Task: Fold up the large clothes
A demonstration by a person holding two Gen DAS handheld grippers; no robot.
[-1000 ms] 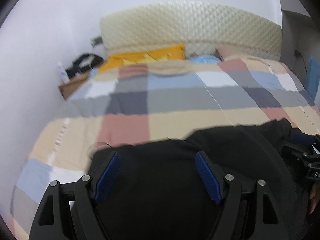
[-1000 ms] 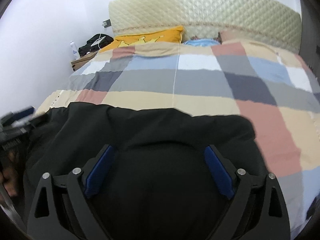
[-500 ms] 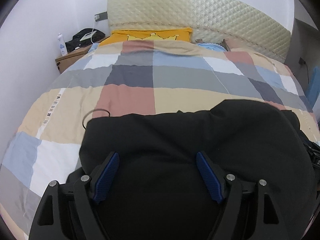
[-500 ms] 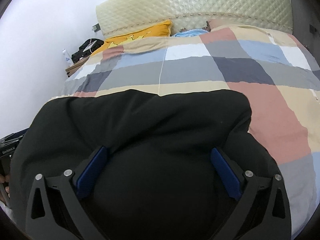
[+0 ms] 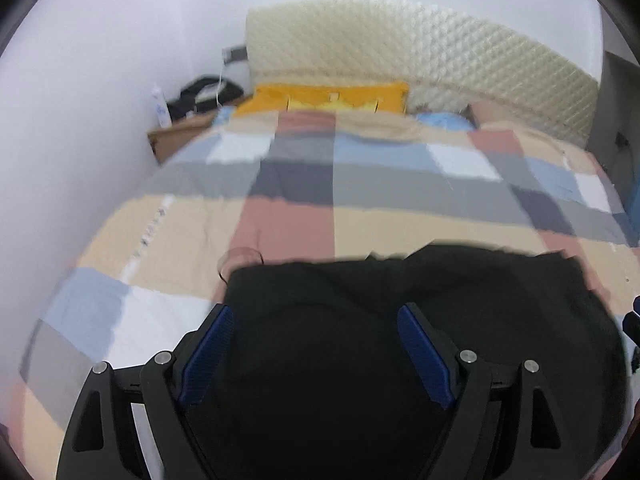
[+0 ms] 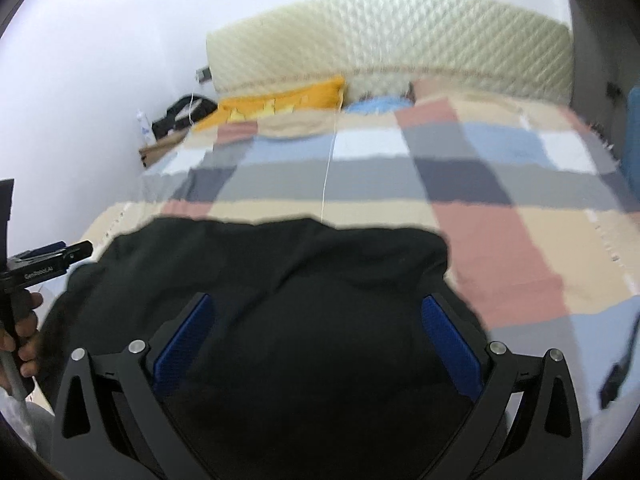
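Left wrist: one black garment (image 5: 360,320) under left tongs (image 5: 316,344), opening, nothing gripped; right tongs (image 6: 316,332) wide apart.

A home bedroom — checked quilt (image 5: 360,184) on the bed, padded headboard (image 5: 400,44), yellow pillow (image 5: 332,98)

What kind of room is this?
A bedroom, most likely: a bed with a checked quilt, a padded headboard and a yellow pillow, with a nightstand beside it.

one black garment (image 5: 400,360), one checked quilt (image 5: 360,184), one yellow pillow (image 5: 328,98), one headboard (image 5: 420,44), two claws (image 5: 316,356) (image 6: 316,344)
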